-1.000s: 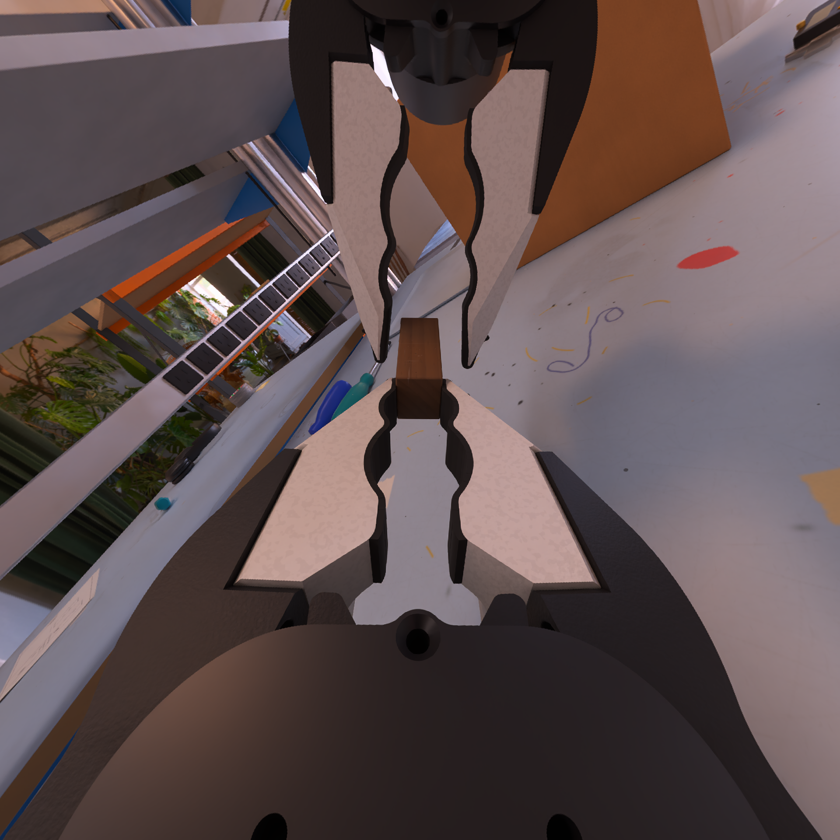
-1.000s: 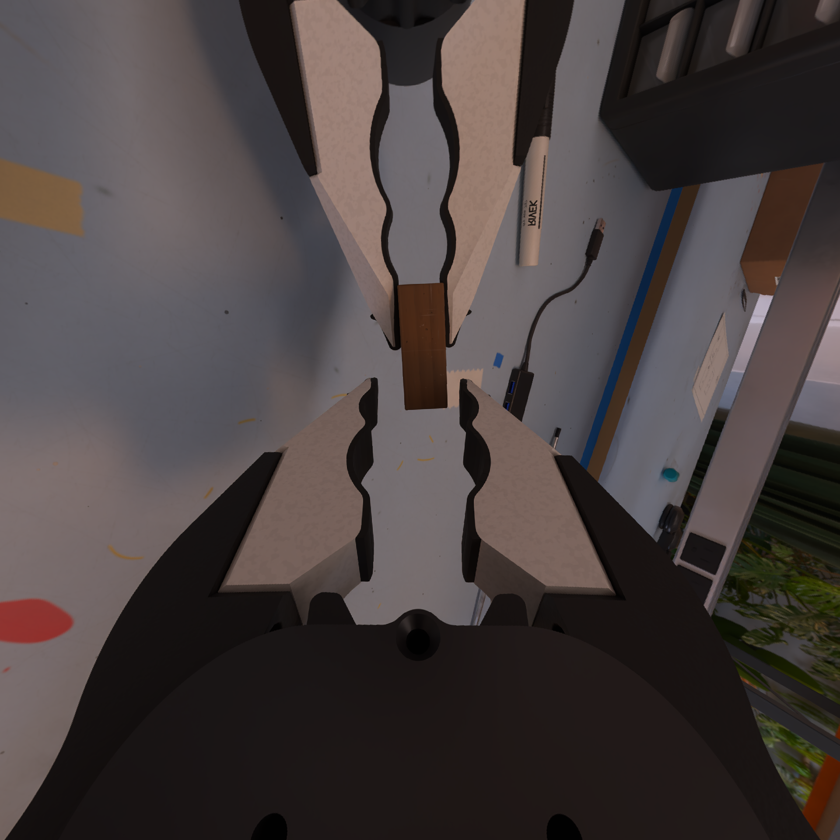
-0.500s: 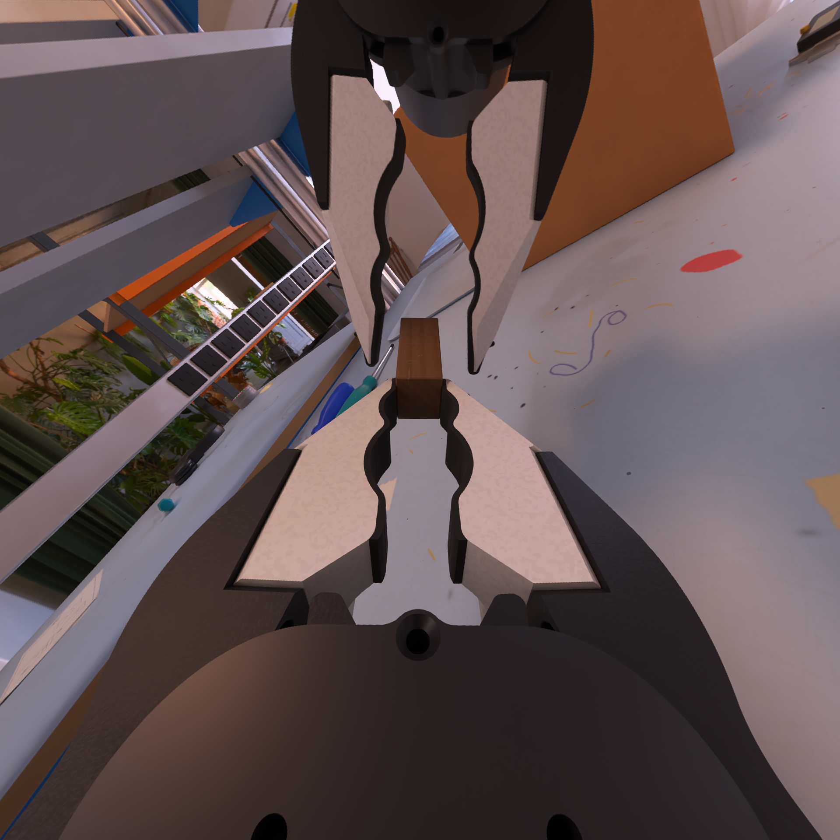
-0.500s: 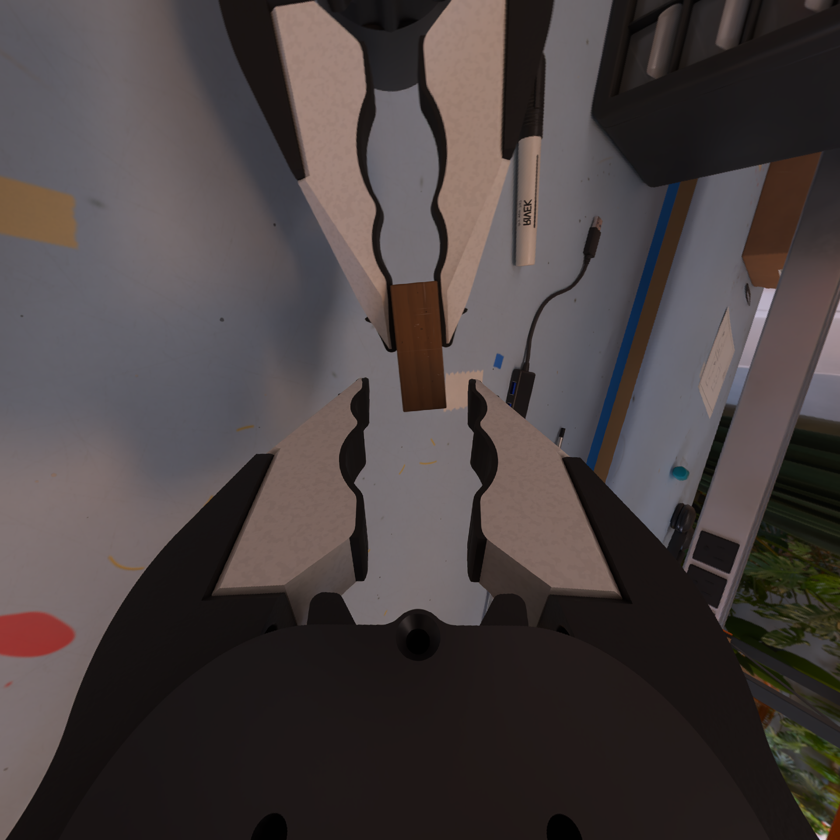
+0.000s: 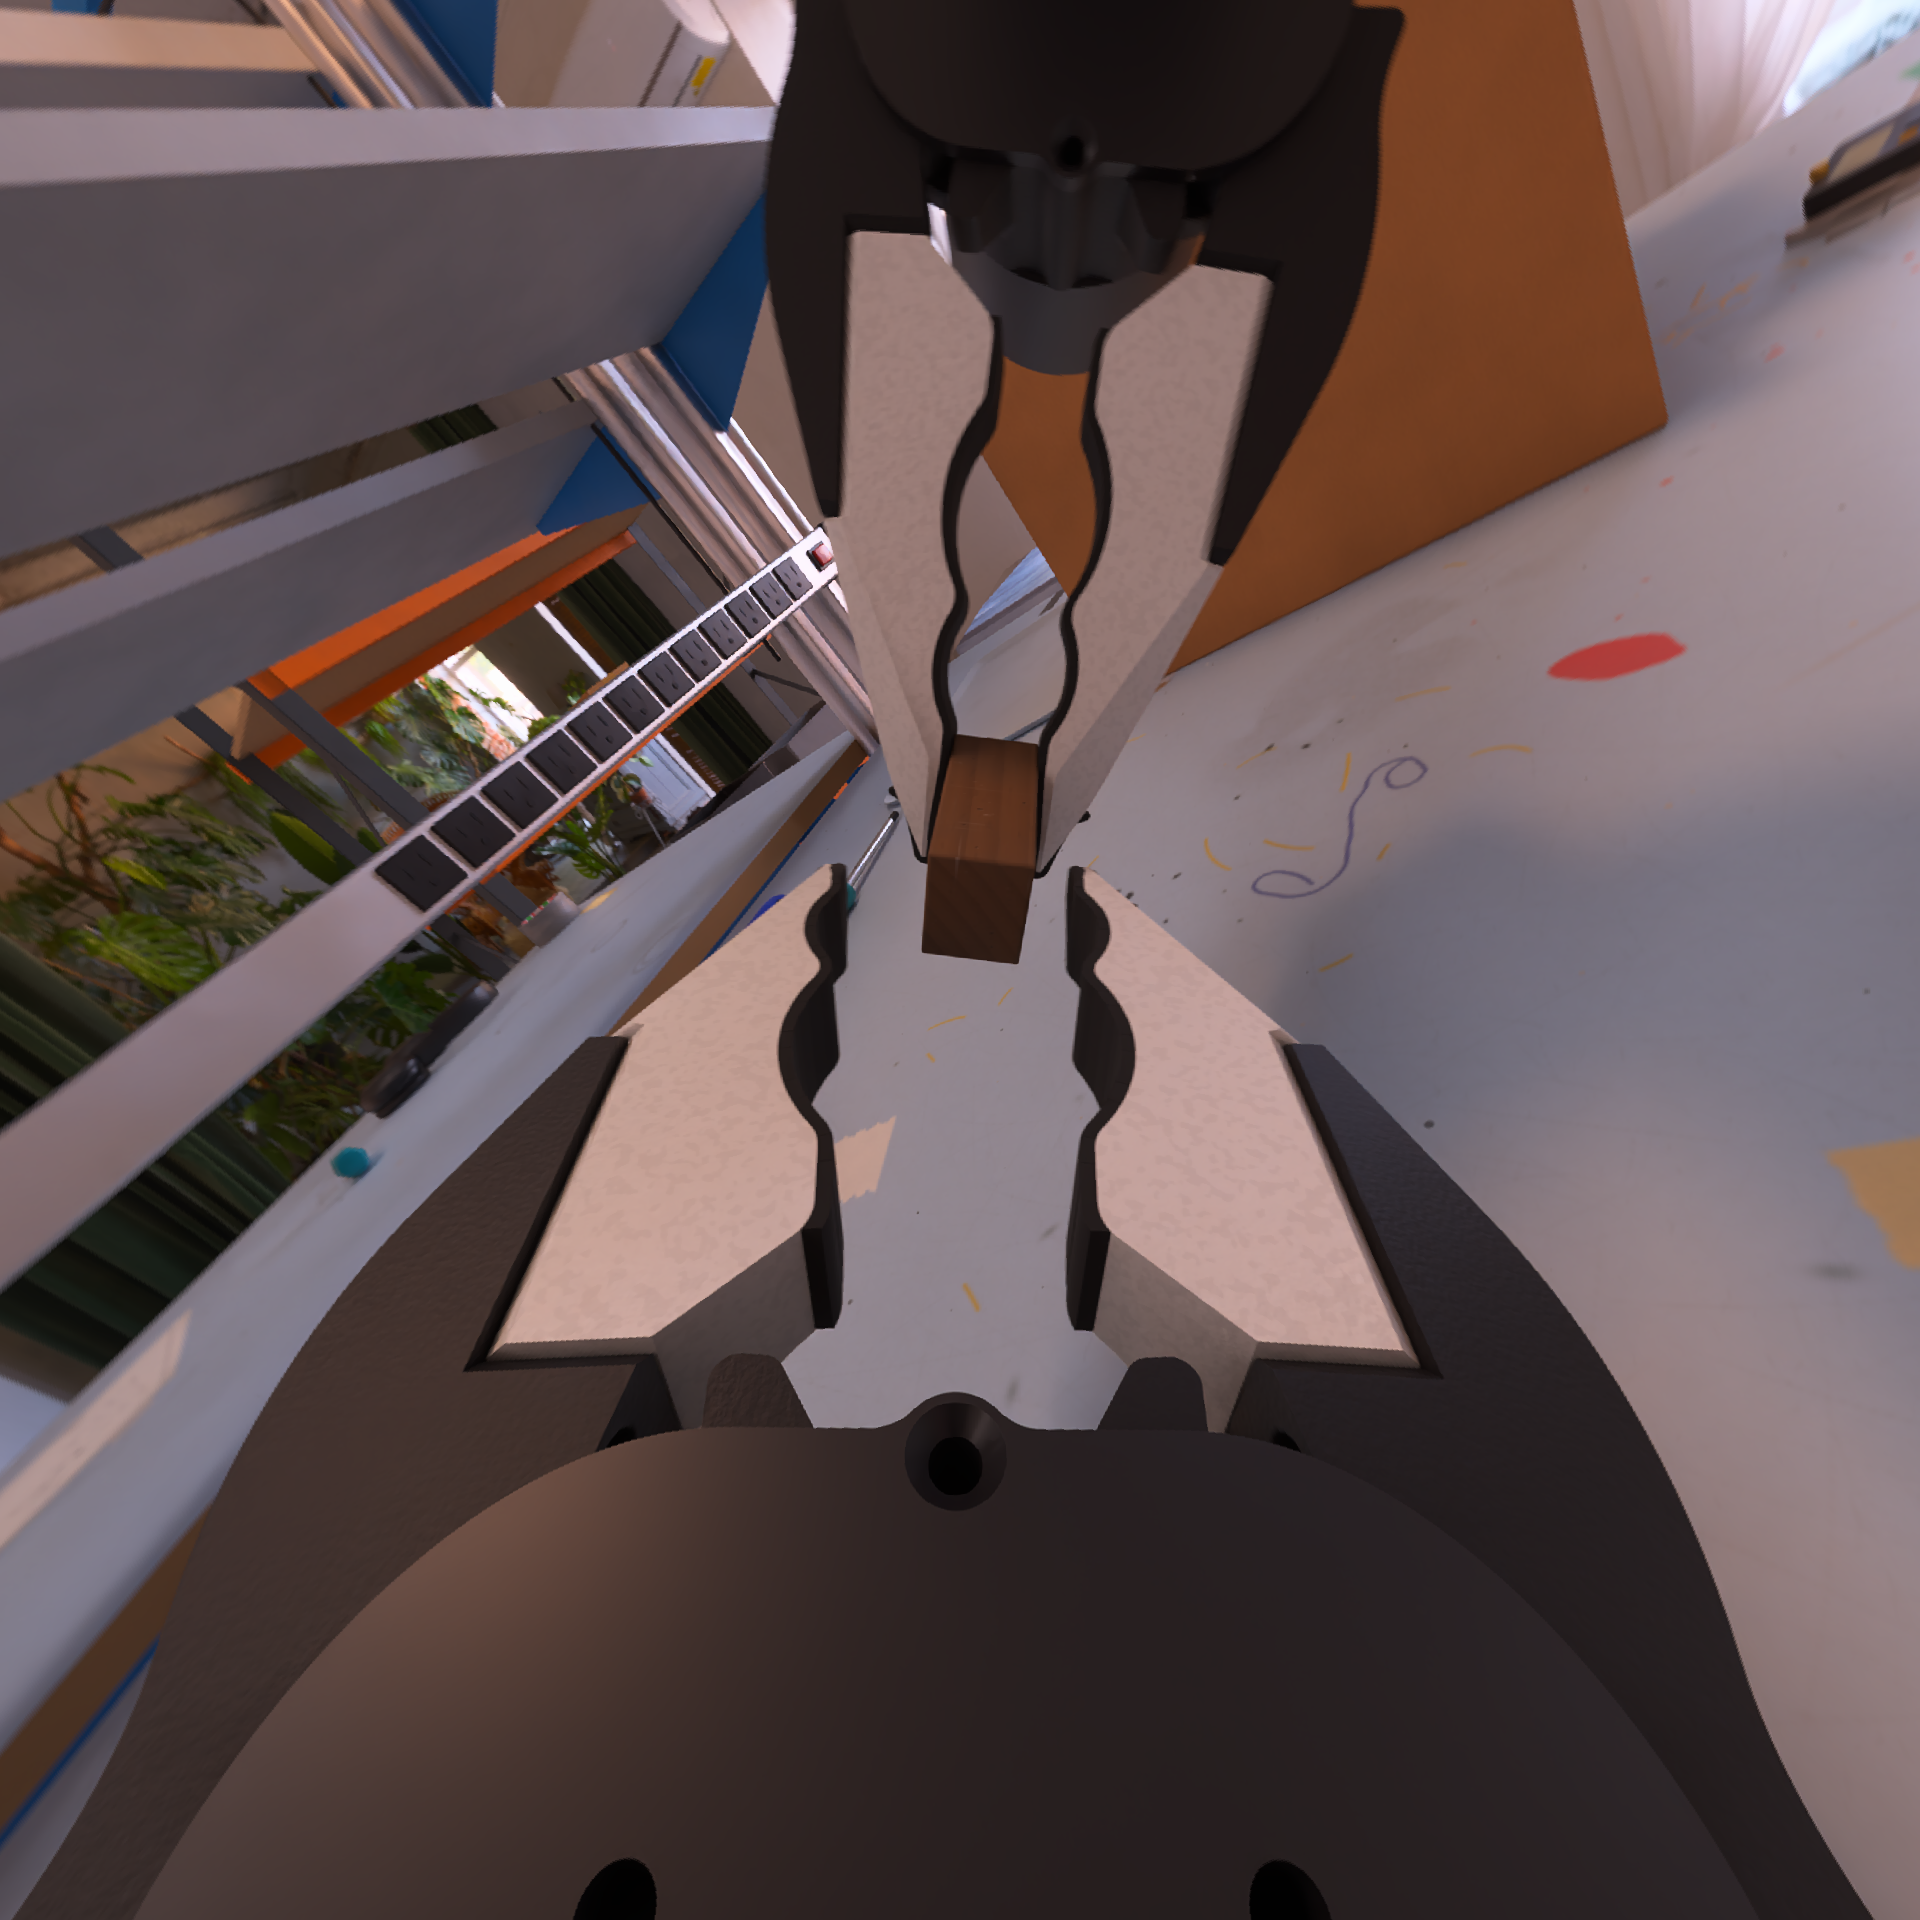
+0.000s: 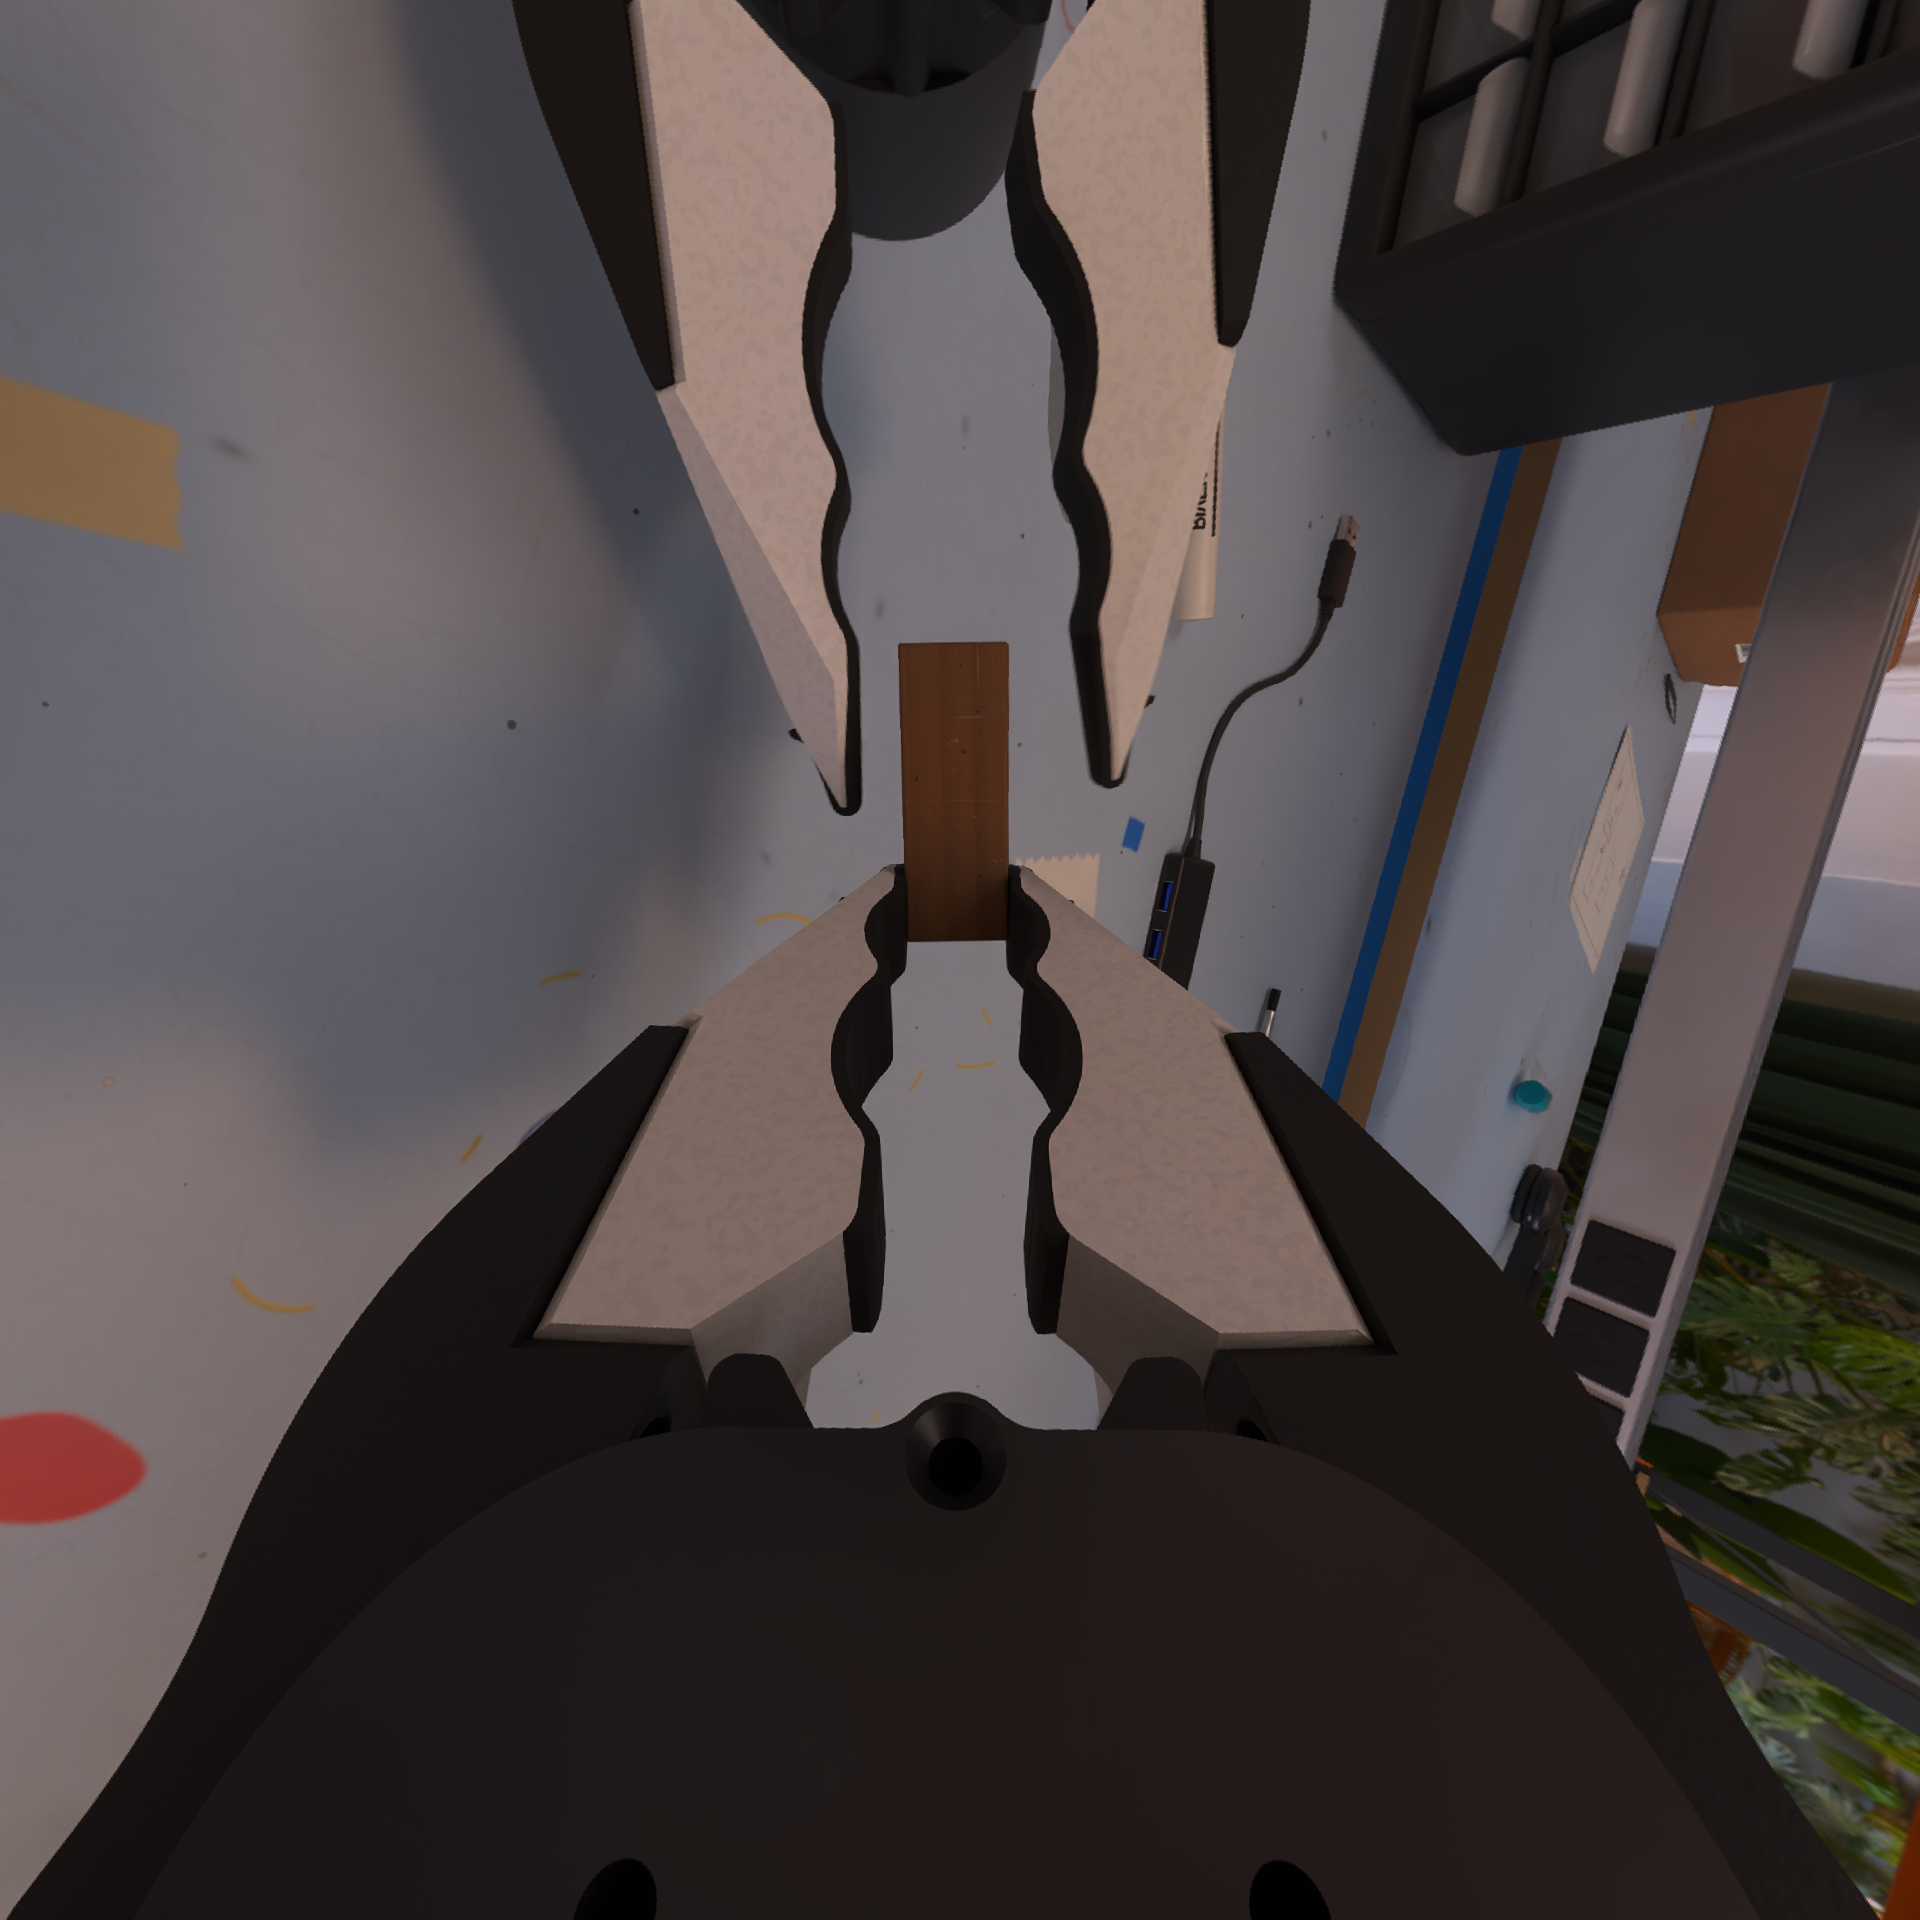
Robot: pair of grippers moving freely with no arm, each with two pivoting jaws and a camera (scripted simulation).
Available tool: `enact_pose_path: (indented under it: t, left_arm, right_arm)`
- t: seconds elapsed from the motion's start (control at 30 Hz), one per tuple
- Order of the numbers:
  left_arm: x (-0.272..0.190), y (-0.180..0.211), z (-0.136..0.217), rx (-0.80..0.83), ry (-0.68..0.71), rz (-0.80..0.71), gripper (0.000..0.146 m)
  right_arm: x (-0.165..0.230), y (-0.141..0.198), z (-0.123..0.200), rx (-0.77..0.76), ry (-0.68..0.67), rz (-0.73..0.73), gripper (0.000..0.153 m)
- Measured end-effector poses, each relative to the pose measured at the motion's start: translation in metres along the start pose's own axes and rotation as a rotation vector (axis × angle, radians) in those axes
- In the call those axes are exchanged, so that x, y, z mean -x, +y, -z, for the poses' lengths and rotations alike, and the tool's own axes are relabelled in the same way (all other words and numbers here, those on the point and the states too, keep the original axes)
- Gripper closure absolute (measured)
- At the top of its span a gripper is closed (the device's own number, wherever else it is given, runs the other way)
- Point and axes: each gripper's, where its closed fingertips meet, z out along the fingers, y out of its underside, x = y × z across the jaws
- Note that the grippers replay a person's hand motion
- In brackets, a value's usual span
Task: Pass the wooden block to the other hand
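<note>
The wooden block (image 6: 954,758) is a small dark brown bar held in the air above the pale table. My right gripper (image 6: 956,875) is shut on its near end, with both fingertips pressed on its sides. My left gripper (image 6: 975,790) faces it from the top of the right wrist view, open, its fingers standing clear on either side of the block's far end. In the left wrist view my left gripper (image 5: 954,878) is open with the block (image 5: 977,862) just ahead of its tips, clamped by the right gripper (image 5: 985,857).
An orange board (image 5: 1403,364) stands behind the right gripper. A power strip (image 5: 623,717) and a shelf frame run along the table's edge. A white marker (image 6: 1200,530), a USB hub with cable (image 6: 1184,894) and a black rack (image 6: 1662,208) lie nearby.
The right gripper has shut on the block. The left gripper, which held it before, has opened and let it go.
</note>
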Motion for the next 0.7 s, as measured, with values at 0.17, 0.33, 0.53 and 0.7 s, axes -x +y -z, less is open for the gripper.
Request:
enact_pose_path:
  t: [0.17,0.33,0.53,0.7]
  left_arm:
    - [0.003,-0.003,0.001,-0.034,0.014,0.079,0.077]
    - [0.002,-0.004,0.001,-0.041,0.027,0.091,0.071]
    - [0.003,-0.006,0.002,-0.070,0.047,0.172,0.074]
    - [0.012,-0.013,0.007,-0.155,0.066,0.321,0.082]
  right_arm:
    - [-0.003,-0.001,0.002,-0.039,0.034,-0.045,0.135]
    - [-0.009,-0.001,0.007,-0.090,0.061,-0.122,0.135]
    - [-0.012,-0.002,0.011,-0.178,0.049,-0.263,0.135]
    - [-0.019,-0.018,0.028,-0.515,-0.024,-0.503,0.135]
